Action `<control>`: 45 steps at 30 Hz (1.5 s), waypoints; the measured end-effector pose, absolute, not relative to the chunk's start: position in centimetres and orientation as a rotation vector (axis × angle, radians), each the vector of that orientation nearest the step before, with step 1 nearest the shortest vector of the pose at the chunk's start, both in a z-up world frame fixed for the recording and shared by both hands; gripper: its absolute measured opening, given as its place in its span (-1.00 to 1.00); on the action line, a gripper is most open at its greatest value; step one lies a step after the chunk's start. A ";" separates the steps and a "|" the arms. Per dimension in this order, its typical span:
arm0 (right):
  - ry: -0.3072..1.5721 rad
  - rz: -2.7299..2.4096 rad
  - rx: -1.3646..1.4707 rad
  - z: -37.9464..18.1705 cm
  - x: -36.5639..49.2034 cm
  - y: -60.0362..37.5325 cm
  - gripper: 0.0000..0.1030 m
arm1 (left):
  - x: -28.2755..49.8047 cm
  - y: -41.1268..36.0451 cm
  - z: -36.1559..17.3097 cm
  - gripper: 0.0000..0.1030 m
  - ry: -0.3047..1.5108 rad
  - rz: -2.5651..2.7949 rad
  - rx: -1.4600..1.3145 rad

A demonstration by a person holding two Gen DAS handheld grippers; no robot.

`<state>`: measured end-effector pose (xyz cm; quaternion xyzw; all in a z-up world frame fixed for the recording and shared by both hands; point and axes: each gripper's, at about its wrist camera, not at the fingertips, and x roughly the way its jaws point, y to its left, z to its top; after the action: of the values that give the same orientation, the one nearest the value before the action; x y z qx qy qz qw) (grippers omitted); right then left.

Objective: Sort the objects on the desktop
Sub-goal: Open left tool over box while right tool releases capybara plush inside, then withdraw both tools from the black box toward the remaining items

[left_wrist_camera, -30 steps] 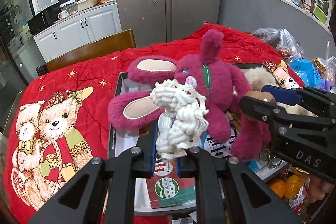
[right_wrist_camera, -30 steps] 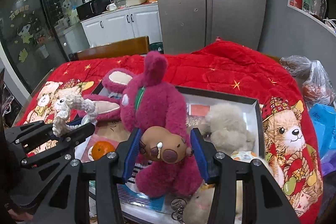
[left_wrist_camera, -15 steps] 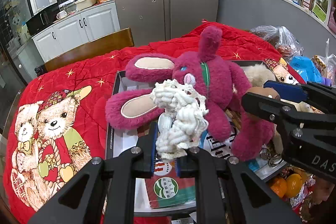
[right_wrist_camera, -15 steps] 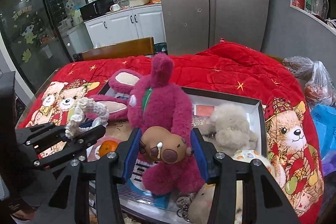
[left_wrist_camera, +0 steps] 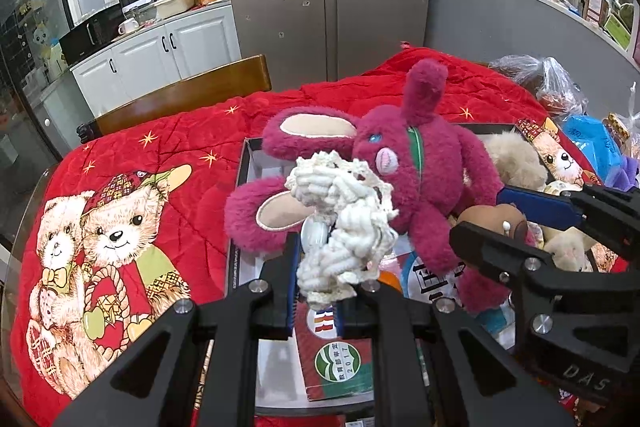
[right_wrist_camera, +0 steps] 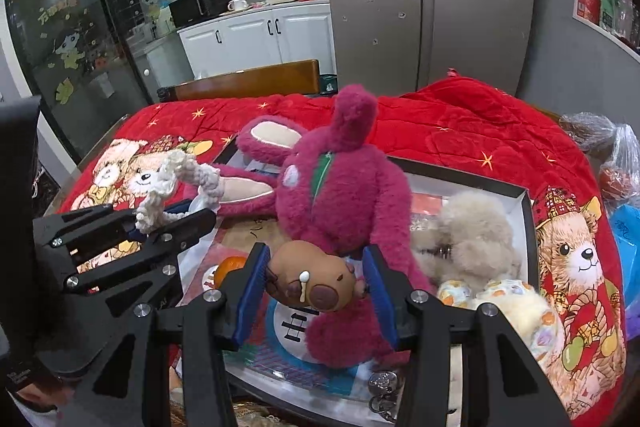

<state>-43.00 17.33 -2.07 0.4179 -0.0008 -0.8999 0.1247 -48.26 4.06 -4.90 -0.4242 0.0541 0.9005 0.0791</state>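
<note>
My left gripper [left_wrist_camera: 316, 279] is shut on a cream knotted rope toy [left_wrist_camera: 344, 223] and holds it above the near left part of a black-rimmed tray [right_wrist_camera: 524, 211]. My right gripper [right_wrist_camera: 316, 279] is shut on a small brown capybara toy [right_wrist_camera: 312, 277] and holds it over the tray's near side; it shows at the right of the left wrist view [left_wrist_camera: 492, 223]. A large magenta plush rabbit [right_wrist_camera: 340, 203] lies across the tray, just behind both held toys. The left gripper shows at the left of the right wrist view [right_wrist_camera: 172, 219].
The tray lies on a red bear-print quilt [left_wrist_camera: 120, 195] and holds a beige plush [right_wrist_camera: 476, 235], a pale patterned plush [right_wrist_camera: 516, 307], an orange [right_wrist_camera: 232, 265], a red-green booklet [left_wrist_camera: 340, 359] and keys [right_wrist_camera: 380, 383]. Plastic bags [left_wrist_camera: 548, 87] stand at the right. A wooden chair [left_wrist_camera: 180, 99] stands behind.
Both grippers have lifted slightly and drawn back with their toys still held. The plush rabbit and tray have not moved.
</note>
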 end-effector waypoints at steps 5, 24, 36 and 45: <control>-0.010 -2.637 1.185 -1.7 -42.8 17.5 -0.04 | -48.3 3.6 -4.6 0.21 0.112 2.705 -1.252; -0.001 -2.677 1.162 -0.6 -42.9 18.3 0.15 | -48.2 3.0 -3.8 0.51 0.092 2.707 -1.222; 0.007 -2.698 1.178 0.0 -42.8 19.0 0.34 | -48.2 3.2 -3.9 0.54 0.107 2.693 -1.250; -0.039 -2.719 1.178 1.7 -42.1 20.4 0.42 | -47.3 2.8 -1.9 0.74 0.054 2.684 -1.269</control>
<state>-42.14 20.39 1.66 0.3959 -0.0130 -0.9139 0.0889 -47.33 2.79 -1.89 -0.4257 0.0181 0.9006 0.0863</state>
